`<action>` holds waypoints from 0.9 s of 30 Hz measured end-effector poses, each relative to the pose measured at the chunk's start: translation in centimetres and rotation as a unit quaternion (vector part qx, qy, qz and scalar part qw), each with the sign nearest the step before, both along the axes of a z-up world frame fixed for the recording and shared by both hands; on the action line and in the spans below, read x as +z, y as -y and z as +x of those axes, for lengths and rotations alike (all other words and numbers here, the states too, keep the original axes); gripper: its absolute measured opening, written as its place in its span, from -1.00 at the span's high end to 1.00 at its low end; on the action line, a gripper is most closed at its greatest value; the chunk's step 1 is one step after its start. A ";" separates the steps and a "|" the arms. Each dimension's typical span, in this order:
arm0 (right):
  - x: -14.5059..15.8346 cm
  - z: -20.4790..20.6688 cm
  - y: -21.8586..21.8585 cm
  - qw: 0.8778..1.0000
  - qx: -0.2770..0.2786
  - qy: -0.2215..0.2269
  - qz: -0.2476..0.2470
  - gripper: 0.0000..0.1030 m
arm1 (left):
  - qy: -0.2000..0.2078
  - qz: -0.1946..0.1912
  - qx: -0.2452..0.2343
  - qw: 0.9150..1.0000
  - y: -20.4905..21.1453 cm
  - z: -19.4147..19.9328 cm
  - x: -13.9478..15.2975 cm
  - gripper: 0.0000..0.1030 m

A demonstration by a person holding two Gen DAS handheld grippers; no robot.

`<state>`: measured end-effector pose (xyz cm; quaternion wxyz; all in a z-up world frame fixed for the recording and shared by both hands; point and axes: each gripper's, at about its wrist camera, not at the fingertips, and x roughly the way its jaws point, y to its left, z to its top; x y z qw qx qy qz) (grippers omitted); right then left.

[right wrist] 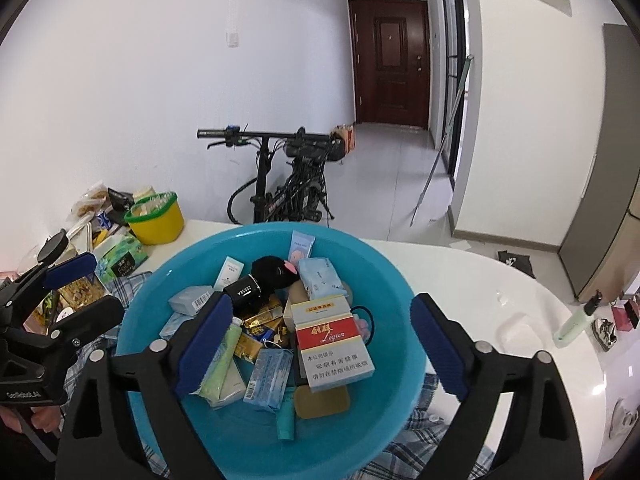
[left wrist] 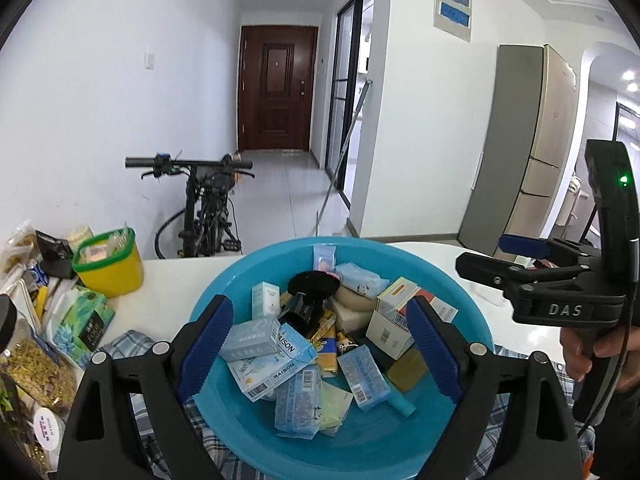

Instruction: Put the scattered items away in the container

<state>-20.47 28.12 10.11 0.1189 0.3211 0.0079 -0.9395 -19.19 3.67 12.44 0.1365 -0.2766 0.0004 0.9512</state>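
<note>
Left gripper (left wrist: 320,354): spread wide with nothing between its blue pads, hanging over the blue basin (left wrist: 224,280); its base was cut off by the lower frame edge.
Right gripper (right wrist: 320,354): also spread wide and empty above the same basin; in the left wrist view it showed side-on to the right of the left gripper, with the holding hand (left wrist: 580,350) only partly in frame.
Between the left gripper's pads: pale blue cartons, one marked RAISON (left wrist: 290,344), lay heaped in the basin; much of the print was too small to read.
Just ahead of the left gripper: a black round-topped object (left wrist: 314,286) sat among the cartons; what it was could not be made out.
Between the right gripper's pads: a red and white cigarette pack (right wrist: 332,342) lay on top of the heap, with a green tube (right wrist: 224,360) partly hidden behind the left pad.
Under the basin: a plaid cloth (right wrist: 116,288), mostly covered, showing only at the edges.
Left of both grippers: a yellow tub (left wrist: 110,268) with a green rim and a cluster of snack packets (left wrist: 36,364) on the white counter (right wrist: 460,272); the packets were cropped by the lens edge.
Far right of the right gripper: a pale green bottle (right wrist: 574,322) stood on the counter, with small blurred things beyond it.
Beyond the counter: a bicycle (right wrist: 288,184) stood against the wall.
</note>
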 end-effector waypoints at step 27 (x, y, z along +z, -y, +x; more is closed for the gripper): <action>5.3 11.7 -1.7 0.990 -0.037 -0.137 -0.002 -0.99 | -0.088 -0.005 0.019 0.996 0.6 9.3 4.9 -1.00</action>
